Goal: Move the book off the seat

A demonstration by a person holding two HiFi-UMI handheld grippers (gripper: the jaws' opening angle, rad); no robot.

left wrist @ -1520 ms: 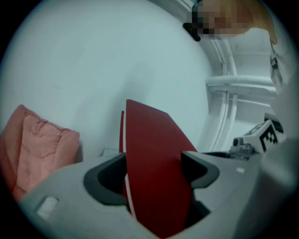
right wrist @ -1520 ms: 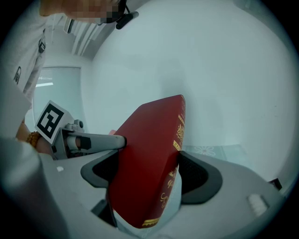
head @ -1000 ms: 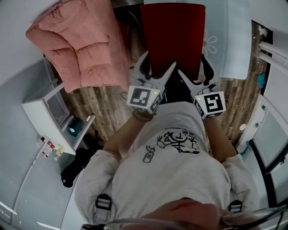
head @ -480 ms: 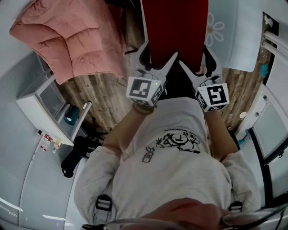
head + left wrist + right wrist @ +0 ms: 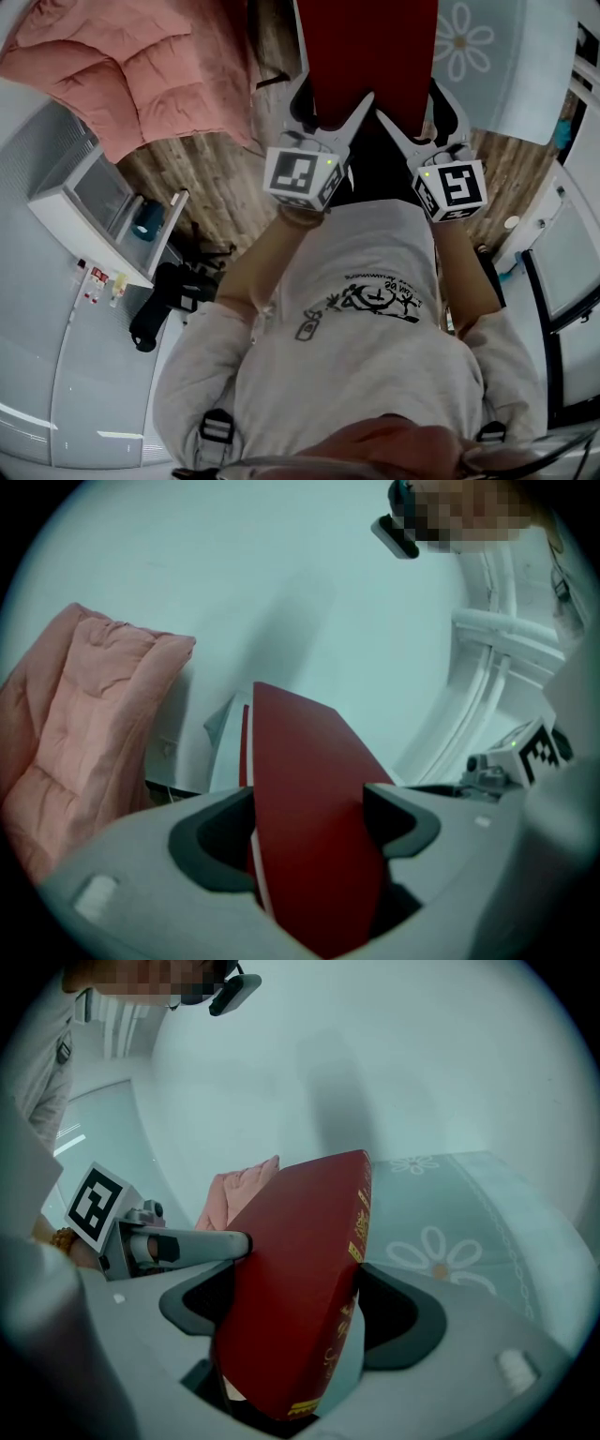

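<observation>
A large red book (image 5: 370, 47) with gold print on its spine (image 5: 356, 1232) hangs in the air in front of me, above the wooden floor. Both grippers hold its near edge. My left gripper (image 5: 333, 98) grips the left part and my right gripper (image 5: 412, 108) the right part. In the left gripper view the book (image 5: 309, 789) fills the gap of the left gripper (image 5: 314, 822), its jaws closed on the covers. In the right gripper view the right gripper (image 5: 305, 1312) clamps the book's spine end. The pink padded seat (image 5: 141, 66) lies to the left, apart from the book.
A white cabinet (image 5: 103, 202) stands at the left with small items beside it. Dark objects (image 5: 164, 305) lie on the floor below it. A pale rug with a daisy print (image 5: 497, 56) covers the floor at the upper right. White furniture edges the right side.
The book and both grippers have shifted up the view, away from my body. The pink seat has slid toward the upper left corner. Both grips look unchanged.
</observation>
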